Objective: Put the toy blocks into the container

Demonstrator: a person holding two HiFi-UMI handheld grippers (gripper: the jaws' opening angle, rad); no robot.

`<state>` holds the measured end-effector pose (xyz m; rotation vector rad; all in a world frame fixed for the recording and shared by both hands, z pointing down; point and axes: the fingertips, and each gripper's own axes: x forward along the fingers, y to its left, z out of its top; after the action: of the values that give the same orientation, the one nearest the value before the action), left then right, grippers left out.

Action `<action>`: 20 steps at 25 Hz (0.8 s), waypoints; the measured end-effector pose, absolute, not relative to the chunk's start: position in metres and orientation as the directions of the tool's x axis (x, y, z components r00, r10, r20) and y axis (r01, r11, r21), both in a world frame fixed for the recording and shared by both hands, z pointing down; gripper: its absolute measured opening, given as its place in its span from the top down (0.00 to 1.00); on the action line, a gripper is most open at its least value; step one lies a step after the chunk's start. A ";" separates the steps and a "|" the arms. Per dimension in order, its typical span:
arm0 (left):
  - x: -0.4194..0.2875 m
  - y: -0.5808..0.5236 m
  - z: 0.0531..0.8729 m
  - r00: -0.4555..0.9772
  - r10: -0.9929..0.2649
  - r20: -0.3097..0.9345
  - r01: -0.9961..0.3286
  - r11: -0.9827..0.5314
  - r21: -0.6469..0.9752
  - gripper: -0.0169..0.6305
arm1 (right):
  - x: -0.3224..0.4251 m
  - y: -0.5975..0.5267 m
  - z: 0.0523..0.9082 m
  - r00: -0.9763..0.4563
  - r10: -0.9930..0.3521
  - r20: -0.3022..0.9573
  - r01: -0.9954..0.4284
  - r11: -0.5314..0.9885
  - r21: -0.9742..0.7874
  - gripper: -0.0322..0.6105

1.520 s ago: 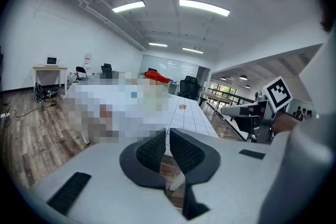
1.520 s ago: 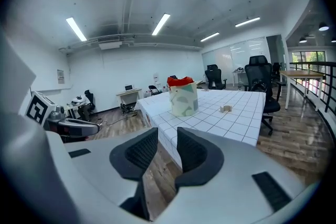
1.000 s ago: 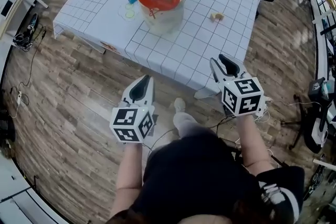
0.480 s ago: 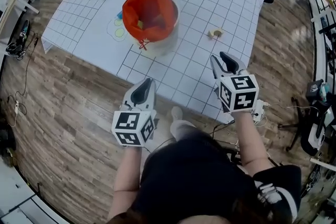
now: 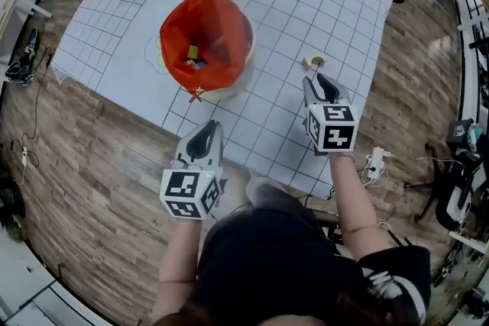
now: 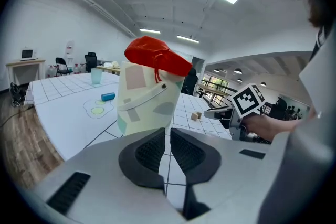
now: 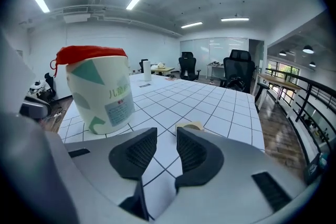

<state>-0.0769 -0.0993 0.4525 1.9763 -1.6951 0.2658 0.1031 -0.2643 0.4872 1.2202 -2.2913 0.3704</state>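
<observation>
**Grippers hovering at the table edge**

Left gripper (image 6: 168, 134) is holding its jaws together, empty, facing the red-lined container (image 5: 218, 34). Right gripper (image 7: 167, 134) is holding its jaws slightly apart, empty. A tan toy block (image 7: 190, 126) is lying on the checked table (image 5: 306, 4) just beyond them.

Black top (image 5: 275, 271), grey left claw (image 6: 167, 131) and right claw (image 7: 167, 129), black-white marker cubes (image 5: 191, 193)

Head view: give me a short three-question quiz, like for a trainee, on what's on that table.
1. True or false: the container stands on the floor.
2. The right tongs point at: A a loose beige block, B a spoon, C a banana?
3. Fill in: the bag lining the container is coloured ___.
Key: 1 false; 2 A; 3 red.
</observation>
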 end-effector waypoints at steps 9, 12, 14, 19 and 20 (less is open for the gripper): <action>-0.090 -0.114 0.471 0.177 -0.840 0.512 -0.968 -0.056 0.244 0.93 | 0.100 -0.306 0.524 -0.371 -0.701 0.609 -0.848 0.524 0.086 0.74; -0.094 -0.116 0.474 0.171 -0.835 0.523 -0.970 -0.048 0.239 0.93 | 0.098 -0.313 0.533 -0.360 -0.686 0.632 -0.849 0.522 0.084 0.74; -0.096 -0.116 0.475 0.168 -0.831 0.530 -0.970 -0.044 0.237 0.93 | 0.098 -0.315 0.539 -0.349 -0.677 0.648 -0.853 0.516 0.080 0.74; -0.103 -0.116 0.475 0.152 -0.833 0.532 -0.974 -0.034 0.224 0.93 | 0.098 -0.319 0.545 -0.329 -0.683 0.652 -0.860 0.502 0.092 0.80; -0.104 -0.116 0.475 0.148 -0.833 0.532 -0.974 -0.032 0.222 0.93 | 0.099 -0.320 0.545 -0.325 -0.687 0.649 -0.862 0.498 0.096 0.83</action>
<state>-0.1040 -0.1159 0.4754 1.9004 -1.7206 0.3463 0.0988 -0.3199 0.5447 1.2658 -2.1064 0.3532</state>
